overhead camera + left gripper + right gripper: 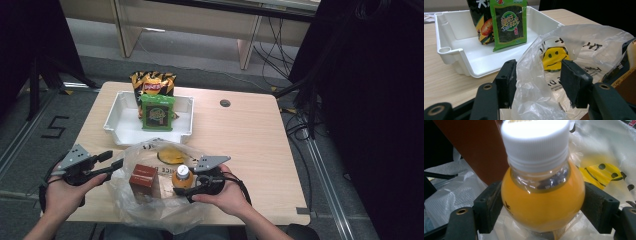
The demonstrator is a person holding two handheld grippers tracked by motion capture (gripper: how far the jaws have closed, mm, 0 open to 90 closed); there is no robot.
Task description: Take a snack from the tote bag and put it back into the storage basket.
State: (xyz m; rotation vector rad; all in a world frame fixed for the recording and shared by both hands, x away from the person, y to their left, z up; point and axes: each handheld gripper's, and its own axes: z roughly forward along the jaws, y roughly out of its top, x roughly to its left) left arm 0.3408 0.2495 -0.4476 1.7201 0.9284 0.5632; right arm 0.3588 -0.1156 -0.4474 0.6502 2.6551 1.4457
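Right gripper (192,187) low over the bench (250,130), fingers clamped on an orange bottle (542,195) inside the bag (150,200), left gripper (537,83) fingers wide, apparently straddling the bag's rim

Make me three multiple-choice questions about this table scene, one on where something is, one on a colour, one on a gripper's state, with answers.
1. Where does the green seaweed snack packet stand?
A. in the white tray
B. inside the plastic bag
C. on the floor

2. What colour is the cap of the orange juice bottle?
A. red
B. white
C. black

3. What is the right gripper doing?
A. hanging open over the tray
B. pinching the bag's edge
C. gripping the juice bottle

Answers: 1 A, the packet stands upright in the tray; 2 B, the ribbed cap is white; 3 C, its jaws press both sides of the bottle.
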